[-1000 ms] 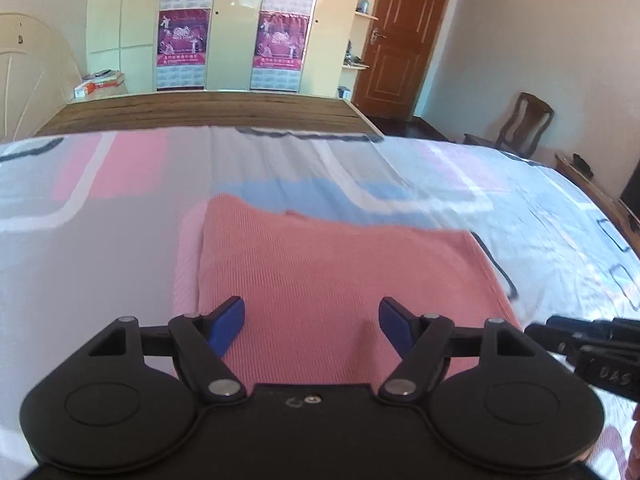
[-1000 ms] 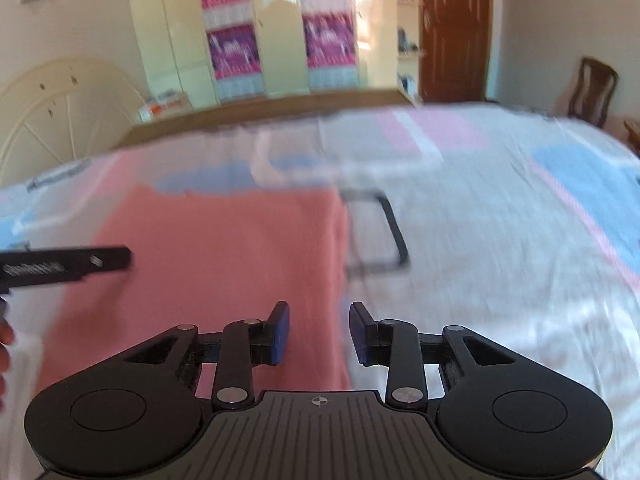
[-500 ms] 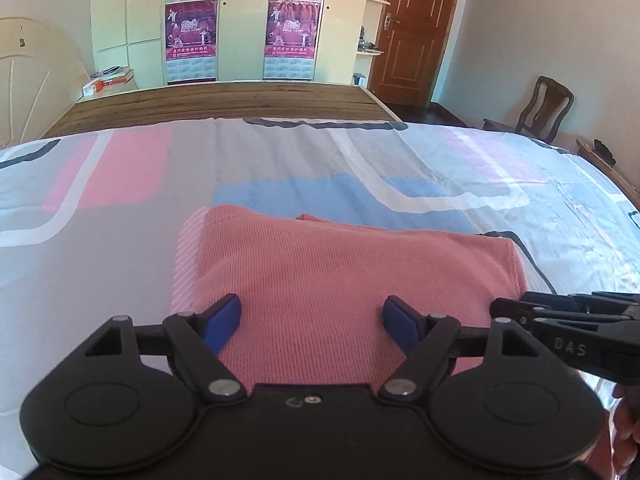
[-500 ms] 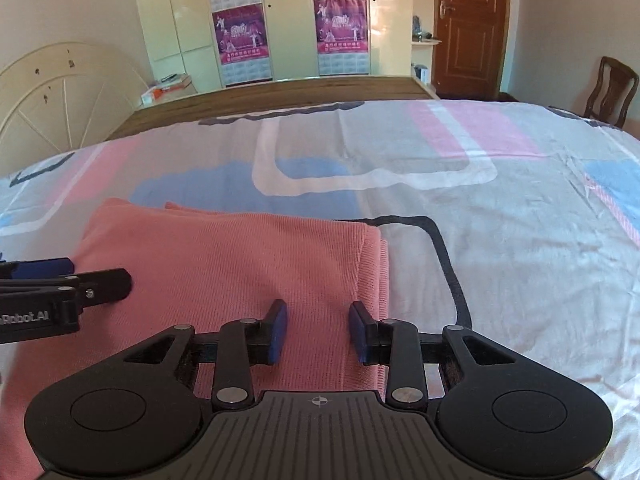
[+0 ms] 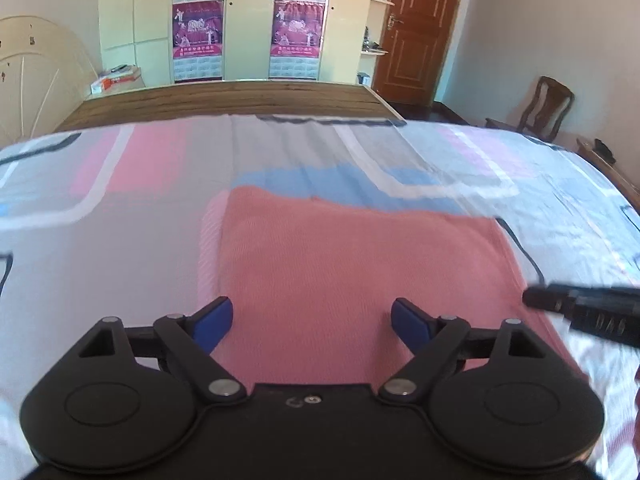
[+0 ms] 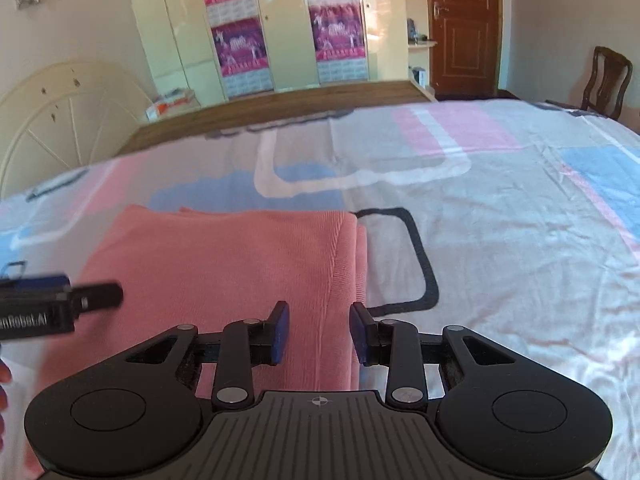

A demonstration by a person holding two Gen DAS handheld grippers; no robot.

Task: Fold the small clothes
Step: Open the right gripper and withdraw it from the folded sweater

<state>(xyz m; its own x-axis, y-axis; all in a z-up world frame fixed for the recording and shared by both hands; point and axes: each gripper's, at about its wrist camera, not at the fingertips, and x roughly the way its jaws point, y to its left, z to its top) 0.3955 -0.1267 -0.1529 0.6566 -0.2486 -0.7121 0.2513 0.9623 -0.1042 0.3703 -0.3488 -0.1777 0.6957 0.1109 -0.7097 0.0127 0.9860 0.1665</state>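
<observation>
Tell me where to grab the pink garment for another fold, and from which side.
Grip the pink garment at its near corners, coming in low from the near edge. It lies flat on the bed sheet with stacked layers along its right edge, so pinch all the layers together.

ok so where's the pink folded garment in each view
left wrist: the pink garment fills the lower centre, running under the left claw, whose jaws are opening with nothing pinched.
right wrist: it lies lower left of centre, its right edge between the blue pads of the right claw.
shared landmark: the brown door, upper right in both.
</observation>
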